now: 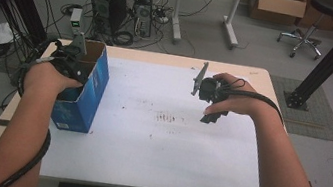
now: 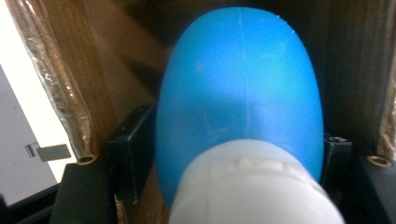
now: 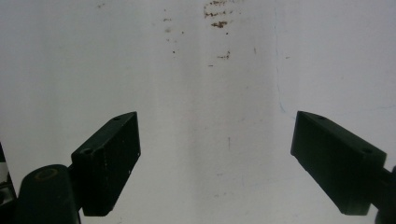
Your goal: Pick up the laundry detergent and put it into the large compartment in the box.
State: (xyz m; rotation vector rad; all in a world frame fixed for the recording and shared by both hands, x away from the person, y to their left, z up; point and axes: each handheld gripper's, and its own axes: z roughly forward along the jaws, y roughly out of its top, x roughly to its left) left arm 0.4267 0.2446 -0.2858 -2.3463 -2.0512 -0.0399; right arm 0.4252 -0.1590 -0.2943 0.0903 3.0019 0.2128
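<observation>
Left gripper (image 1: 73, 66) is reaching down into the open-topped blue cardboard box (image 1: 84, 91) at the worktop's left edge, its jaws clamping a rounded blue plastic object with a white base (image 2: 240, 107) inside the brown interior. The object's full shape is cut off at this close range. Right gripper (image 1: 213, 112) is hovering over the stained white worktop (image 1: 156, 142), jaws spread wide, holding nothing.

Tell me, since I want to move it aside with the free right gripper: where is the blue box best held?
Probably by the blue box's open top rim, from above: it stands upright, and one jaw of the right gripper can slip inside its thin wall.
</observation>
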